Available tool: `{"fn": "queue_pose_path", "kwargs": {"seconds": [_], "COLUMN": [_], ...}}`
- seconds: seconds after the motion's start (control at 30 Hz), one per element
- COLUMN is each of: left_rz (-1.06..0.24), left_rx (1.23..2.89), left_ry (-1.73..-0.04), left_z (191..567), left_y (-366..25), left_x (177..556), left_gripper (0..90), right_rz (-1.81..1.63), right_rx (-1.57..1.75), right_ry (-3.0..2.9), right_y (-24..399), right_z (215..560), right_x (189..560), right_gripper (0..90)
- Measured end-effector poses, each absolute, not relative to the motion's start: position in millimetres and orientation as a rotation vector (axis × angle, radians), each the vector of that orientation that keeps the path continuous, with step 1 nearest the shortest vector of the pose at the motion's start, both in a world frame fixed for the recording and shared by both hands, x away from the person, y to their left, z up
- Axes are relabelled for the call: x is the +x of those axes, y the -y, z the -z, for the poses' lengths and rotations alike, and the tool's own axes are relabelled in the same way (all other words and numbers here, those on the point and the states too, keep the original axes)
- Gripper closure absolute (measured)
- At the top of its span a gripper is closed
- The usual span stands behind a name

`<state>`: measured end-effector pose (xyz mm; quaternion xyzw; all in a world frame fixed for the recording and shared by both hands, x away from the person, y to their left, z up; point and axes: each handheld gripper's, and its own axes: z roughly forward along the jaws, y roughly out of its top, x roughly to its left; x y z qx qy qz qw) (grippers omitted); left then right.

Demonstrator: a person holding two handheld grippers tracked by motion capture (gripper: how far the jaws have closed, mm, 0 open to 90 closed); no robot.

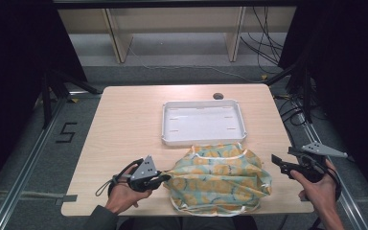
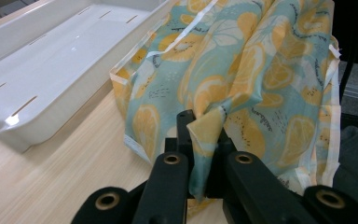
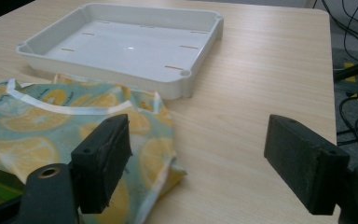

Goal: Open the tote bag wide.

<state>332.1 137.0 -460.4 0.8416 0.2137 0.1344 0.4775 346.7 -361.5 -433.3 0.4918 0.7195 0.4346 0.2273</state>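
A teal cloth with a yellow lemon print (image 1: pixel 219 178) lies rumpled at the table's front edge, just in front of a white tray (image 1: pixel 168 125). My left gripper (image 1: pixel 167 177) is at the cloth's left edge, shut on a pinched fold of it. In the left gripper view that fold of the cloth (image 2: pixel 256 74) sits squeezed between the two black jaws of the left gripper (image 2: pixel 204 140). My right gripper (image 1: pixel 274 160) hovers just past the cloth's right side, held in a hand. In the right gripper view its pads (image 3: pixel 105 161) stand wide apart, and nothing lies between them; the cloth (image 3: pixel 32 123) lies to the left.
The white tray (image 3: pixel 170 88) is shallow, with slots in its floor, and sits at the table's middle back. A round cable hole (image 1: pixel 218 96) lies behind it. Bare wood stretches left of the tray and cloth. Cables and metal rails run along the floor on both sides.
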Motion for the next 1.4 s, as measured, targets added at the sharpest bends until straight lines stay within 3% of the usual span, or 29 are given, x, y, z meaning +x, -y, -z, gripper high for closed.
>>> {"fn": "queue_pose_path", "kwargs": {"seconds": [0.53, 0.67, 0.7, 0.73, 0.77, 0.8, 1.0, 1.23, 1.4], "left_rz": [-0.329, -0.323, -0.323, -0.306, -0.310, -0.310, -0.352, -0.310, -0.265], "left_rx": [2.068, 2.062, 2.069, 2.070, 2.089, 2.089, 2.034, 2.051, 2.104], "left_ry": [-0.636, -0.667, -0.667, -0.683, -0.688, -0.688, -0.682, -0.593, -0.556], "left_z": [463.2, 460.8, 458.5, 457.7, 455.3, 455.3, 431.8, 430.5, 438.1], "left_y": [-178.4, -178.2, -177.9, -177.0, -175.7, -175.7, -166.7, -133.0, -114.4], "left_x": [330.9, 327.7, 326.6, 324.5, 319.9, 319.9, 297.2, 288.8, 286.9], "left_gripper": [84.6, 64.3, 47.0, 47.0, 35.0, 32.3, 27.6, 33.4, 37.1], "right_rz": [-1.211, -1.220, -1.204, -1.204, -1.211, -1.211, -1.256, -1.294, -1.266], "right_rx": [1.372, 1.366, 1.314, 1.314, 1.322, 1.322, 1.251, 1.150, 1.078], "right_ry": [-2.014, -2.032, -2.058, -2.058, -2.075, -2.075, -2.130, -2.225, -2.323], "right_y": [355.5, 351.6, 351.4, 351.4, 347.5, 347.5, 334.9, 313.1, 290.5], "right_z": [433.6, 434.4, 434.9, 434.9, 435.3, 435.3, 433.2, 429.0, 425.0], "right_x": [346.6, 345.8, 347.7, 347.7, 346.7, 346.7, 346.3, 346.9, 348.6], "right_gripper": [23.8, 24.2, 24.5, 24.5, 24.5, 24.5, 21.3, 20.2, 24.8]}}
